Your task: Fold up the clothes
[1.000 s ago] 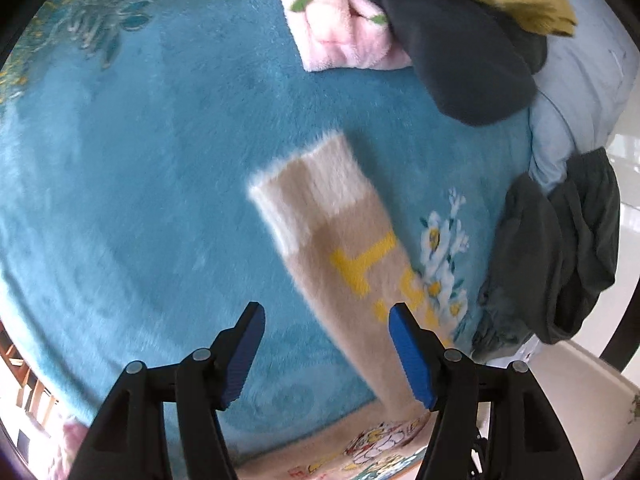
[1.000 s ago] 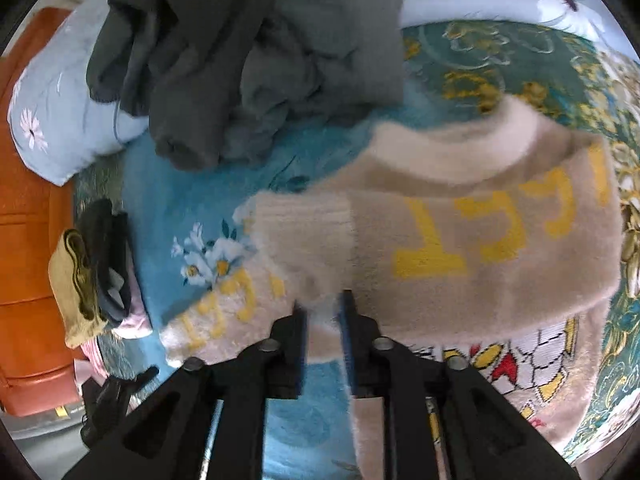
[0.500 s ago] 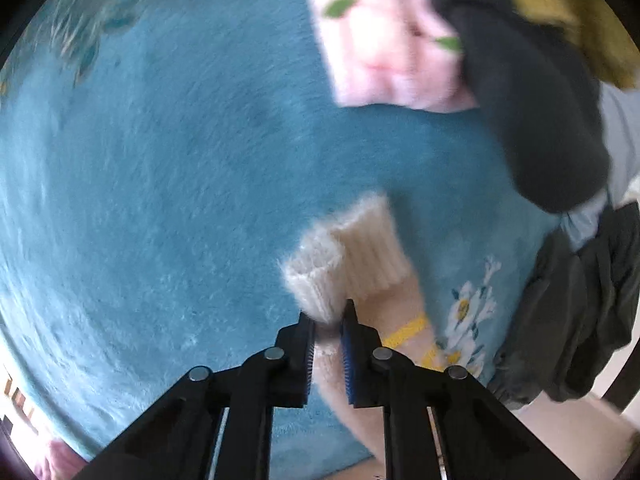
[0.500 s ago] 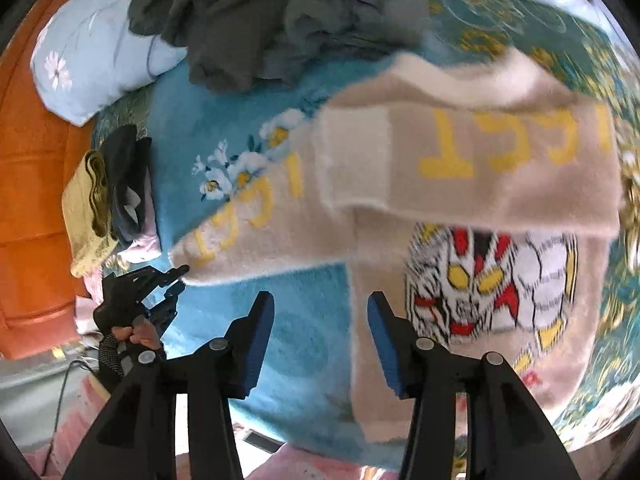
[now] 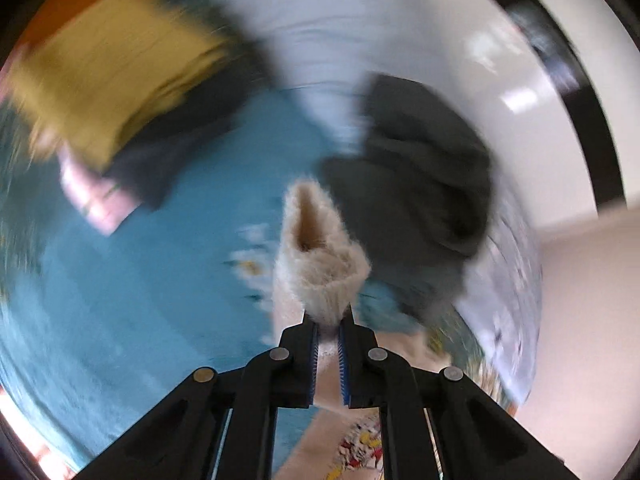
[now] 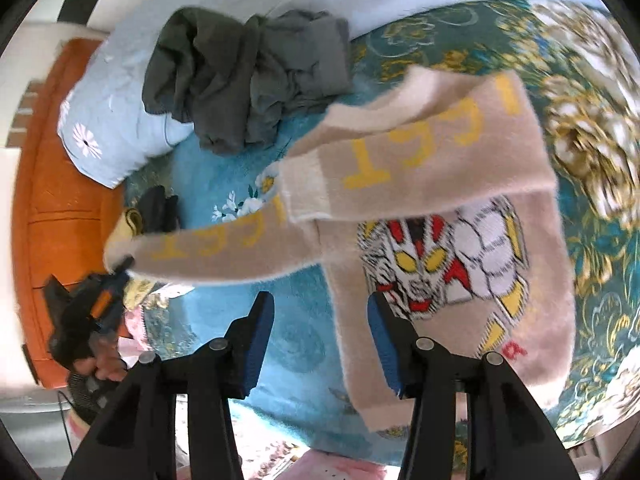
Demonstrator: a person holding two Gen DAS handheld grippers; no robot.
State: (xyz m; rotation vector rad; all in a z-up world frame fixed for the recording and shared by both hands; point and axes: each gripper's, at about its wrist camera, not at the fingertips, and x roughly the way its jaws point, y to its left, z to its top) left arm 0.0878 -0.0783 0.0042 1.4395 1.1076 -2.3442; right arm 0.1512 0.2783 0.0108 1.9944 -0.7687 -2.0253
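A beige fuzzy sweater (image 6: 460,280) with yellow letters and a red-and-white mask picture lies on the blue blanket (image 6: 224,288). One sleeve (image 6: 420,160) is folded across its chest. The other sleeve (image 6: 224,248) stretches left and is raised off the blanket. My left gripper (image 5: 328,322) is shut on that sleeve's white ribbed cuff (image 5: 320,272), whose mouth gapes ahead of the fingers. From the right wrist view, the left gripper (image 6: 120,266) shows at the sleeve's far end, held by a hand. My right gripper (image 6: 320,312) is open above the sweater's left edge, gripping nothing.
A heap of dark grey clothes (image 6: 248,80) rests on a light blue flowered pillow (image 6: 108,120) beyond the sweater. A folded stack of yellow, dark and pink garments (image 5: 108,92) lies to the left. An orange surface (image 6: 52,200) borders the bed's left side.
My left gripper closed on the sleeve cuff, then lifted it and rolled. My right gripper let go of the folded sleeve, opened and pulled back upward.
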